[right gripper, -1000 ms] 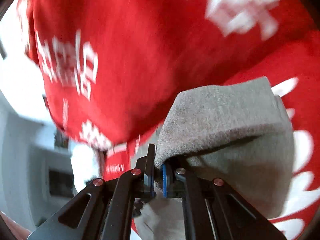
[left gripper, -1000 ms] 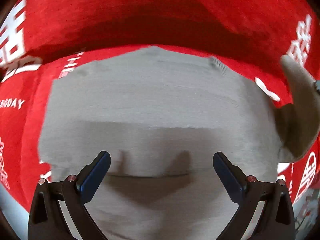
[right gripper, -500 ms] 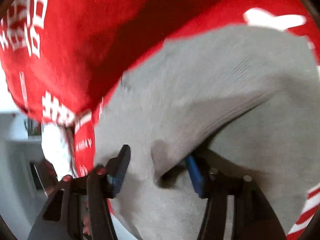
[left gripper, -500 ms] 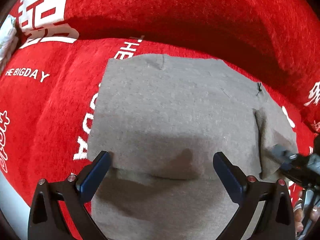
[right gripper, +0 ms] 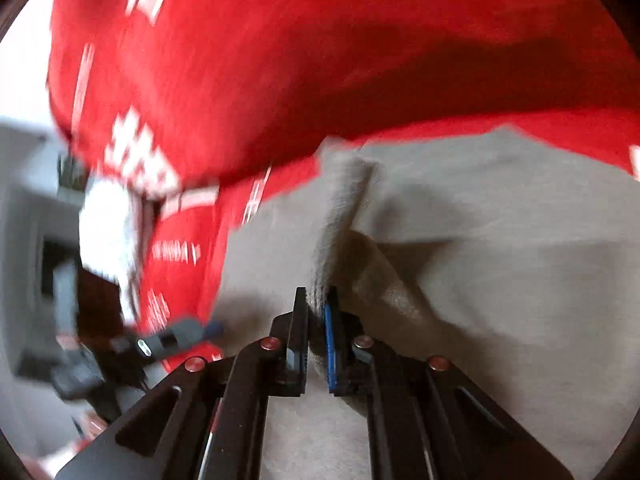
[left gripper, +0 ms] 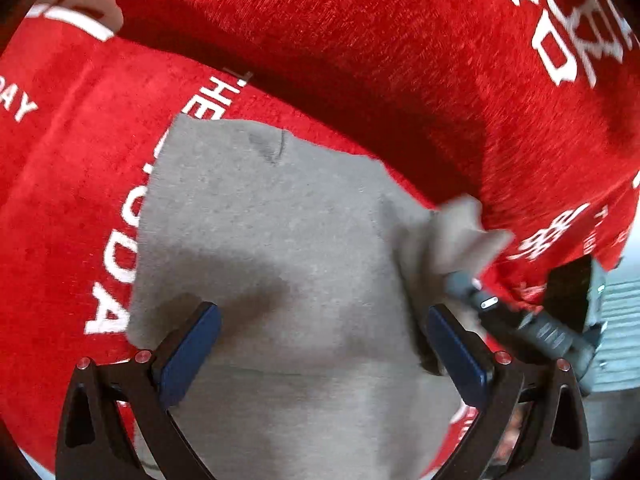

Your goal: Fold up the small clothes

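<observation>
A small grey garment (left gripper: 280, 240) lies flat on a red plush cover with white lettering (left gripper: 72, 184). My left gripper (left gripper: 320, 344) is open and empty, its blue pads low over the garment's near part. My right gripper (right gripper: 317, 320) is shut on a raised fold of the grey garment (right gripper: 500, 248) at its edge, the cloth standing up as a ridge between the pads. In the left wrist view the right gripper (left gripper: 460, 276) shows at the garment's right corner, with the corner lifted.
A red cushion back (left gripper: 360, 40) with white characters rises just behind the garment. In the right wrist view the left gripper (right gripper: 172, 338) shows at the left, blurred. Pale floor and furniture (right gripper: 24, 208) lie beyond the cover's left edge.
My right gripper, open half a second ago, has shut on the garment's edge and lifted it. The left gripper has shifted, so the garment sits further right in its view.
</observation>
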Tool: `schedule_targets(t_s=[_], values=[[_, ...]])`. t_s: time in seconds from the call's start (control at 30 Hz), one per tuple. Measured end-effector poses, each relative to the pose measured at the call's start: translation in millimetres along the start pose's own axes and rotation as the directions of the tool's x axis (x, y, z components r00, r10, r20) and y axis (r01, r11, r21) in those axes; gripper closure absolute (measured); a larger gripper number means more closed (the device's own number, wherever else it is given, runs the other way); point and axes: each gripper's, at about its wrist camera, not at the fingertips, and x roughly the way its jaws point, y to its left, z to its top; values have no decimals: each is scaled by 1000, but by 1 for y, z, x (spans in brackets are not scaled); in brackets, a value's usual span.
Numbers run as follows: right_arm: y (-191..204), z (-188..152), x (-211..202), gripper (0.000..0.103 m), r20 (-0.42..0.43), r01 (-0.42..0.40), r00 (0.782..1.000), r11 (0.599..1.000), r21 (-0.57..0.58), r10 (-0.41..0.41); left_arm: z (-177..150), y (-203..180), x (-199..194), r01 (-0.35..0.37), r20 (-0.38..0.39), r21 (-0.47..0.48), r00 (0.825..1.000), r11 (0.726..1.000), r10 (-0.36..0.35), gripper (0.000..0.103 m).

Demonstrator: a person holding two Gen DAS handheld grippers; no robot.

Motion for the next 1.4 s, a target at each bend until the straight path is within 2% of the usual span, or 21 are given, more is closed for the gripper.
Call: schedule_targets(t_s=[0.07, 0.13, 0.2, 0.27, 0.33, 0.47, 0.53, 0.6, 0.63, 0.67, 0.7, 0.77, 0.8, 0.83, 0.87, 0.9, 0.97, 1.07, 1.17, 1.27, 1.4], values=[[6, -8, 20, 91, -66, 22, 998, 999, -34, -24, 1, 2, 2, 14, -7, -8, 1000, 1000, -15, 0], [4, -19, 32, 81, -122, 52, 991, 998, -41, -57, 1, 3, 8, 24, -27, -17, 999, 1000, -24, 0], [0, -26, 32, 61, -145, 39, 989, 999, -18, -41, 0, 3, 16, 28, -49, -23, 998, 999, -29, 0], [-7, -34, 17, 53, -132, 22, 991, 1000, 3, -22, -2, 0, 23, 19, -69, -13, 997, 1000, -20, 0], [-18, -43, -2, 53, -116, 21, 993, 999, 35, -17, -6, -7, 29, 7, -82, 4, 997, 1000, -6, 0], [-62, -65, -46, 53, -73, 35, 997, 980, 194, -21, -9, -21, 39, -6, -103, 36, 995, 999, 10, 0], [-90, -80, -69, 53, -40, 40, 999, 952, 303, -29, -10, -29, 45, -13, -116, 51, 993, 999, 19, 0], [-122, -98, -92, 53, 12, 22, 999, 900, 436, -31, -10, -35, 49, -32, -126, 67, 991, 997, 40, 0], [-138, -106, -103, 53, 41, 9, 999, 869, 495, -34, -10, -37, 52, -43, -131, 73, 990, 996, 53, 7], [-152, -113, -110, 53, 69, -4, 997, 837, 547, -41, -9, -39, 55, -48, -139, 76, 989, 996, 58, 26], [-162, -118, -113, 53, 93, -16, 995, 810, 587, -47, -9, -38, 57, -48, -154, 77, 986, 996, 60, 38], [-186, -128, -125, 53, 154, -68, 987, 744, 665, -48, -7, -37, 62, -49, -183, 68, 981, 996, 61, 84], [-193, -130, -127, 53, 182, -96, 982, 720, 687, -42, -7, -37, 63, -48, -184, 69, 981, 996, 60, 92], [-199, -130, -130, 55, 206, -114, 978, 703, 702, -47, -7, -40, 60, -51, -168, 83, 984, 995, 64, 94], [-203, -128, -133, 78, 216, -112, 974, 701, 704, -61, -7, -42, 55, -49, -151, 96, 986, 994, 63, 94], [-202, -124, -137, 97, 219, -99, 973, 721, 686, -75, -7, -45, 50, -43, -134, 109, 989, 993, 58, 94], [-198, -116, -149, 97, 226, -63, 969, 779, 624, -102, -8, -49, 34, -42, -99, 136, 994, 990, 56, 94], [-195, -110, -153, 97, 187, 3, 974, 831, 556, -129, -14, -45, 22, -60, -77, 156, 994, 986, 73, 94], [-191, -111, -136, 97, 117, 54, 984, 850, 523, -134, -23, -30, 30, -98, -107, 140, 988, 985, 113, 94], [-192, -119, -131, 96, 90, 72, 987, 860, 505, -136, -34, -24, 38, -133, -116, 155, 982, 979, 151, 94], [-190, -121, -134, 94, 65, 82, 989, 861, 501, -132, -42, -23, 31, -130, -106, 174, 983, 976, 149, 94]])
